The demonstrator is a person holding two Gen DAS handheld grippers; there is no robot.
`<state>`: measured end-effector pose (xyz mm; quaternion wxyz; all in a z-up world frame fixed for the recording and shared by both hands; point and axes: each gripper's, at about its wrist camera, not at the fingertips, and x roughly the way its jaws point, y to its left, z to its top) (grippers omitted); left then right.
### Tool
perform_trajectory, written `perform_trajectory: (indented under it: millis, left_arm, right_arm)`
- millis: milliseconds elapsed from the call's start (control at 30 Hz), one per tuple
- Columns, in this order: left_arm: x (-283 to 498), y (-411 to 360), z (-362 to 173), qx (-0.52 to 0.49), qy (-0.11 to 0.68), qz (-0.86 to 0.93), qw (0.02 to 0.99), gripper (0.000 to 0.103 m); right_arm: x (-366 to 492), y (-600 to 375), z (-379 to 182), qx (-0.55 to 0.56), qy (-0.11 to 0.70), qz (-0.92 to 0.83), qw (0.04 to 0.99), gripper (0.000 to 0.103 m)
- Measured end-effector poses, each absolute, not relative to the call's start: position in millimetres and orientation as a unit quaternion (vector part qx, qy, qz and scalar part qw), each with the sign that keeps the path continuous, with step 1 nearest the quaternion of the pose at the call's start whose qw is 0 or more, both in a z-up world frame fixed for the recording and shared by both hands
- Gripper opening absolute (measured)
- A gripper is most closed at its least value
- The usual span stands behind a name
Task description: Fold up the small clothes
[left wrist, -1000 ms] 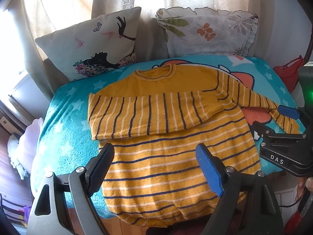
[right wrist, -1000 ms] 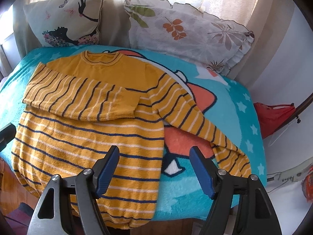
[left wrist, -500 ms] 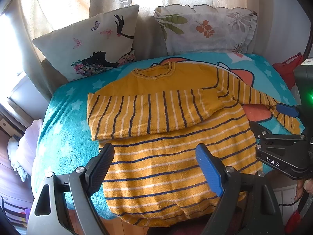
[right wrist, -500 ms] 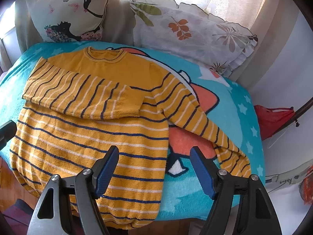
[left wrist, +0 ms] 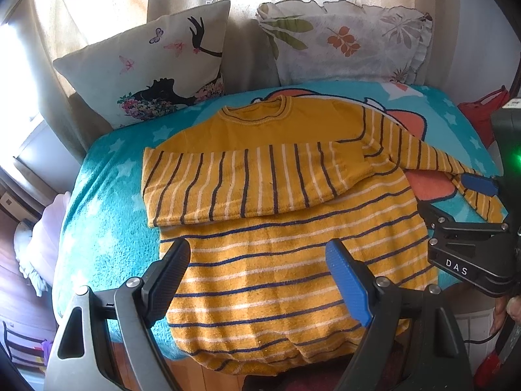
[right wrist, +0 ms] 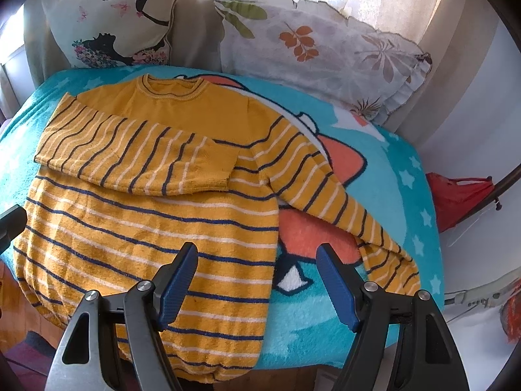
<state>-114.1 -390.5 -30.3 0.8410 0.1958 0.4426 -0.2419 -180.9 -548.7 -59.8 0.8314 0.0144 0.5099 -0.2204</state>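
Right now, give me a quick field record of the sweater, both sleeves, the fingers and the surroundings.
garment: yellow striped sweater, flat, neck toward the pillows
left sleeve: folded across the chest
right sleeve: still out on the blanket, cuff near the edge
surface: teal blanket
hem: hangs over the near edge
left gripper: fingers open, above the lower body, holding nothing
right gripper: fingers open, above the sweater's right edge, holding nothing
behind: butterfly pillow, leaf pillow

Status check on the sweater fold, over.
Left gripper and right gripper open, empty, above sweater. One sleeve folded across chest, other sleeve out on blanket. Nothing in the way.
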Motion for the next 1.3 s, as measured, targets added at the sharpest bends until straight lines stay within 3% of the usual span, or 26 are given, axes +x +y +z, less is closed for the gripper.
perform_trajectory:
  millis: [1300]
  left_arm:
    - [-70, -341, -48, 0.13, 0.495, -0.204, 0.835, 0.084]
  right_arm:
    - [-148, -499, -76, -0.011, 0.55, -0.178, 0.816, 0.079]
